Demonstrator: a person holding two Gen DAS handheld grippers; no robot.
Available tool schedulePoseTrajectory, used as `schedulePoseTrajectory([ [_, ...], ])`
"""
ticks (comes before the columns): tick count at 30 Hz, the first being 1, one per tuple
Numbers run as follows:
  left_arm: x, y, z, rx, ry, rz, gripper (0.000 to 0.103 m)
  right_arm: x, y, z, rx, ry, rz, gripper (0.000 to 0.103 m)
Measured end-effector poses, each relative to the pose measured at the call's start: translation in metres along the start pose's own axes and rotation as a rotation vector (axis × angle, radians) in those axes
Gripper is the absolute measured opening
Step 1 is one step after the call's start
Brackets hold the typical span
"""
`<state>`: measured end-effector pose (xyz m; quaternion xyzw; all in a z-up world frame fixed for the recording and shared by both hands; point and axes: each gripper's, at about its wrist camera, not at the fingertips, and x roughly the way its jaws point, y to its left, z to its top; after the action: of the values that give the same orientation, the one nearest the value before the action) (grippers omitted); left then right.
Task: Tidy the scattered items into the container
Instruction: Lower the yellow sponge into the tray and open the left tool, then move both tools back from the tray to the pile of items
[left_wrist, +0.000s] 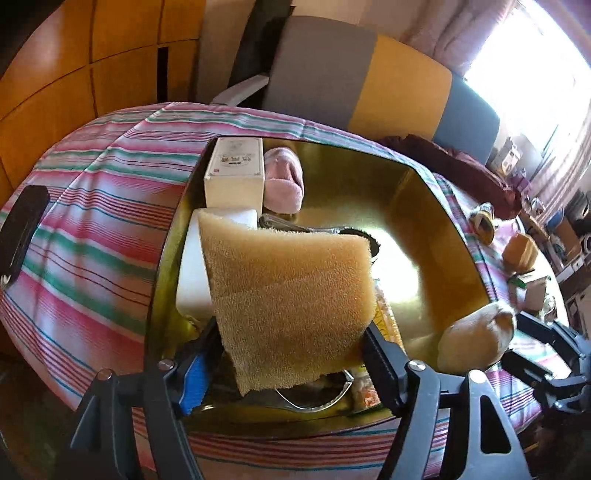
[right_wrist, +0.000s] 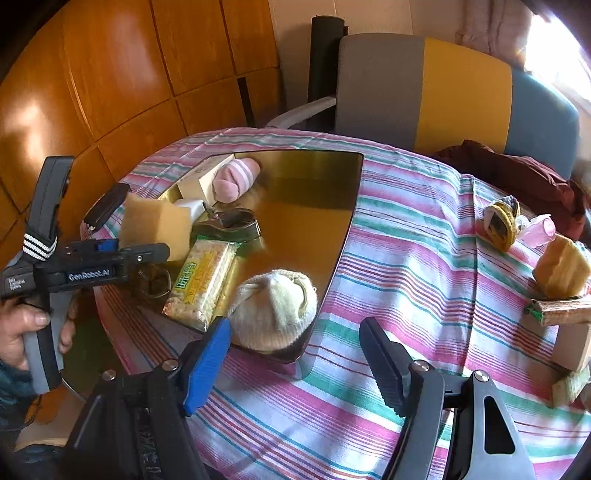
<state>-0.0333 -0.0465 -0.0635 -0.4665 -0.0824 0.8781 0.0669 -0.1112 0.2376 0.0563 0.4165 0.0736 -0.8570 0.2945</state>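
- Landmark: gold tray (left_wrist: 436, 206) on the striped tablecloth (left_wrist: 92, 206).
- Left gripper (left_wrist: 291, 354) is clamped on a tan sponge (left_wrist: 291, 299), held over the tray's near-left part. The sponge sits between the two fingers, blue pad (left_wrist: 194, 380) on one edge, black finger (left_wrist: 384, 354) on the other; most of it sticks out past the tips.
- Right gripper (right_wrist: 295, 350) hangs over the tray's near corner, jaws wide apart and holding nothing. A cream sock ball (right_wrist: 277, 310) lies in that corner, just ahead of the blue finger (right_wrist: 207, 362) and touching neither finger.
- Inside the tray: cracker pack (right_wrist: 201, 280) beside the sock ball, white box (left_wrist: 234, 173) and pink sock roll (left_wrist: 284, 177) at the far end.
- Outside the tray, well to its right on the cloth: yellow sponge (right_wrist: 561, 266), a small rolled-up item (right_wrist: 502, 221), wrapped snack bars (right_wrist: 557, 310).
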Motion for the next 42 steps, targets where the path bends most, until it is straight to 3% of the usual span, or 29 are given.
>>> schedulePoseTrajectory([
  [9, -0.008, -0.006, 0.002, 0.016, -0.009, 0.046, 0.074, -0.004, -0.005, -0.002, 0.032, -0.009, 0.013, 0.077],
  [13, 0.014, -0.010, -0.004, 0.081, 0.097, 0.189, 0.074, -0.006, -0.008, -0.004, 0.048, -0.010, 0.016, 0.077],
  [17, 0.004, -0.012, -0.006, 0.070, 0.062, 0.122, 0.074, -0.009, -0.008, -0.005, 0.052, -0.015, 0.016, 0.077],
  [32, -0.027, -0.006, -0.004, 0.027, -0.034, 0.124, 0.074, -0.020, -0.018, -0.010, 0.092, -0.041, 0.019, 0.079],
  [35, -0.024, 0.001, -0.003, -0.017, -0.024, 0.119, 0.071, -0.022, -0.025, -0.012, 0.118, -0.045, 0.019, 0.083],
  [38, -0.024, 0.007, -0.001, -0.050, -0.026, 0.134, 0.061, -0.026, -0.032, -0.014, 0.144, -0.050, 0.011, 0.084],
  [42, -0.032, 0.009, -0.001, -0.065, -0.045, 0.101, 0.061, -0.031, -0.044, -0.018, 0.176, -0.058, -0.006, 0.087],
])
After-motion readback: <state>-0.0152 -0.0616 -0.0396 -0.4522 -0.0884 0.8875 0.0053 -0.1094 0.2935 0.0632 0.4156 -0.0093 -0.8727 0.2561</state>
